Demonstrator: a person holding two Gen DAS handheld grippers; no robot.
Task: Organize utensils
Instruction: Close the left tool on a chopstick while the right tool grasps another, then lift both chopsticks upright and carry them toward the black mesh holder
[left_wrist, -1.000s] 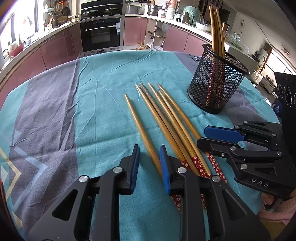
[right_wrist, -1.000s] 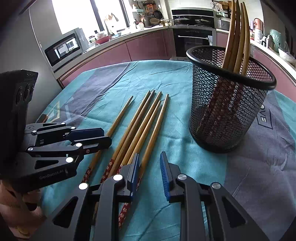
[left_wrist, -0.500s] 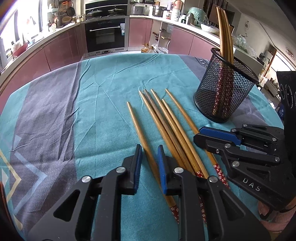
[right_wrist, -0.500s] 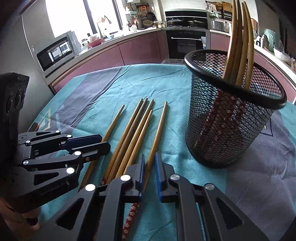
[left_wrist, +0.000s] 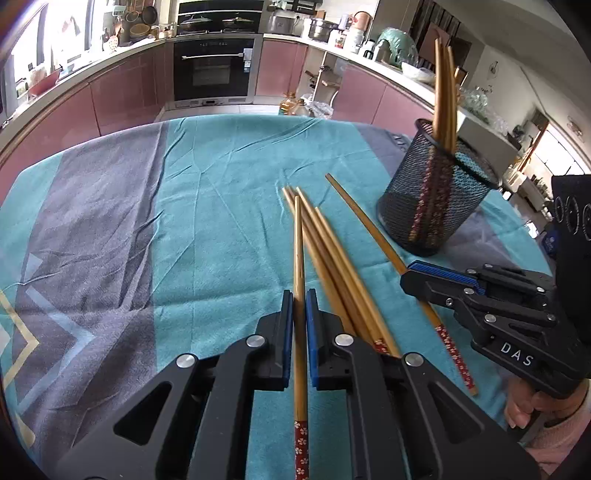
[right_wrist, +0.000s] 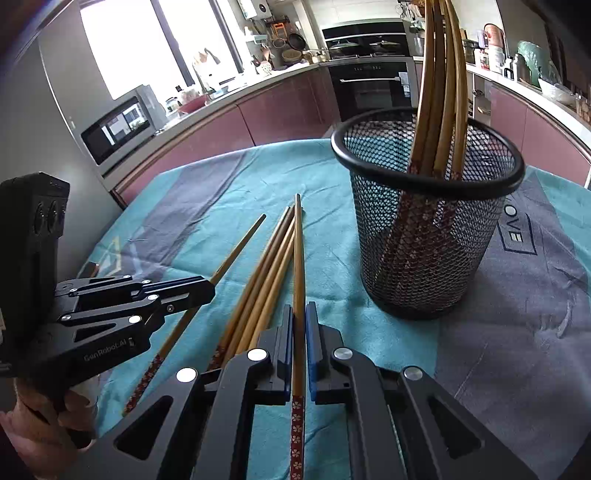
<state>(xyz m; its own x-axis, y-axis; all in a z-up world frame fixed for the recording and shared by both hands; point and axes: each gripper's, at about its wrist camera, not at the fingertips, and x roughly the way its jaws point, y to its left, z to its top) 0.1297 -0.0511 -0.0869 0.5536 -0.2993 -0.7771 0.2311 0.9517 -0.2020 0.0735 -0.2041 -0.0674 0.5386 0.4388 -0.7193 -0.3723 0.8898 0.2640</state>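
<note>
Gripping one chopstick in each gripper, beside the mesh holder on the teal cloth.

Clamping tight: left gripper (left_wrist: 299, 295) squeezing its blue pads (left_wrist: 288, 332) onto a bamboo chopstick (left_wrist: 298, 258), with the red flowered end trailing back between the black arms. Closing likewise: right gripper (right_wrist: 299, 310) pinching a second chopstick (right_wrist: 298, 251), tip pointing toward the far side of the tablecloth (right_wrist: 192, 206). Lying loose between the two held sticks: a bundle of bare chopsticks (left_wrist: 332, 254), touching one another. Standing just right of the bundle: black mesh holder (right_wrist: 424, 258), upright, already carrying several chopsticks (right_wrist: 439, 81) leaning against its rim, red ends down. Wrapping the left gripper's handle at the frame's lower left: a hand (right_wrist: 40, 424).
</note>
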